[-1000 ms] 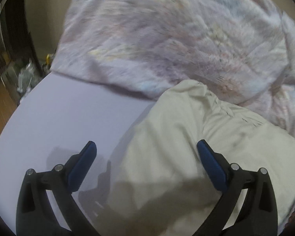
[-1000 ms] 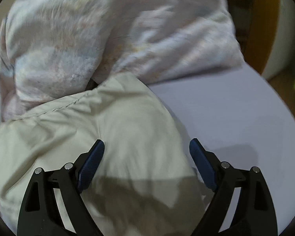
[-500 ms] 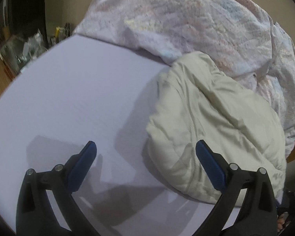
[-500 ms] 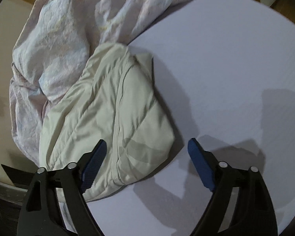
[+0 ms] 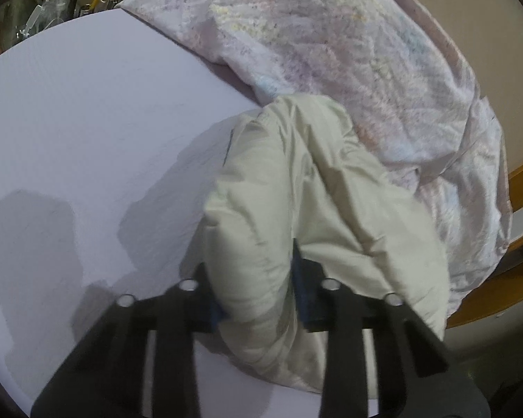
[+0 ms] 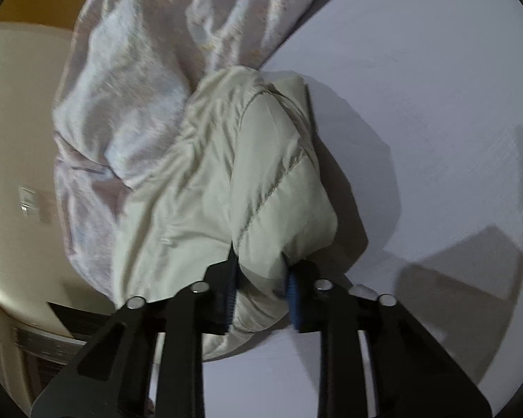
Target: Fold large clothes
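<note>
Both the left gripper (image 5: 258, 292) and right gripper (image 6: 261, 289) pinch the cream jacket (image 5: 317, 191) (near edge).

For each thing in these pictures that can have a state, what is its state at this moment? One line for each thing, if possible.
left gripper: shut on the cream jacket, a thick fold between its fingers.
right gripper: shut on the cream jacket, a fold pinched.
cream jacket: bunched up, not folded flat, lying partly on the mattress.
patterned quilt: crumpled, heaped behind the jacket.
mattress: bare, lilac sheet smooth.
</note>
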A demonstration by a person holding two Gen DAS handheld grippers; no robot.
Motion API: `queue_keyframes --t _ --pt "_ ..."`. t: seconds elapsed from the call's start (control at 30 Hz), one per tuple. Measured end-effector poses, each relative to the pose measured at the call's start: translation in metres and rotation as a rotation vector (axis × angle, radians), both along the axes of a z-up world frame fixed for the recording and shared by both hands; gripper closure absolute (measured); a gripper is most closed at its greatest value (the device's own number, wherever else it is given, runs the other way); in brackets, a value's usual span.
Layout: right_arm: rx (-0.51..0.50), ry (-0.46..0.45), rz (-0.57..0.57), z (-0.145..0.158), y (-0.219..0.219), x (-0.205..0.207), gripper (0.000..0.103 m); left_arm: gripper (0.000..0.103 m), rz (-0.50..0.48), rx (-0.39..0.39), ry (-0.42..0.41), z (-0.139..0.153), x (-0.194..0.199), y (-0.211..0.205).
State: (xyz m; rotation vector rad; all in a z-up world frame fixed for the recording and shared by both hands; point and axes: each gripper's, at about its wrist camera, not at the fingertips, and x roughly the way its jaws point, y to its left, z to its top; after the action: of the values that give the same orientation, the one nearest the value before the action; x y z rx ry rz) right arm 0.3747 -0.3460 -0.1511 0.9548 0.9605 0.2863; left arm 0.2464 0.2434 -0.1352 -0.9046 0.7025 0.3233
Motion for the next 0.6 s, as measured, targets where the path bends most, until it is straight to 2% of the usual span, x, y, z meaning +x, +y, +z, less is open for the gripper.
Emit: queue_keyframes --t 0.17,0.33,0.5,0.6 --pt "0.05 -0.063 0.018 0.023 0.003 -0.019 0.084 0.082 -0.017 -0.007 -0.058 0.019 -0.02 0.005" --pt "0.056 -0.068 0.092 0.03 0.009 -0.059 0.085 0.082 -0.036 0.026 -0.064 0.032 -0.072 0.007" --pt "0.018 -0.04 0.184 0.025 0.019 -0.11 0.085 0.082 -0.036 0.004 -0.04 0.023 -0.132 0.015" --pt "-0.072 -0.035 0.228 0.027 0.026 -0.13 0.081 0.079 -0.036 -0.001 -0.023 0.017 -0.151 0.018"
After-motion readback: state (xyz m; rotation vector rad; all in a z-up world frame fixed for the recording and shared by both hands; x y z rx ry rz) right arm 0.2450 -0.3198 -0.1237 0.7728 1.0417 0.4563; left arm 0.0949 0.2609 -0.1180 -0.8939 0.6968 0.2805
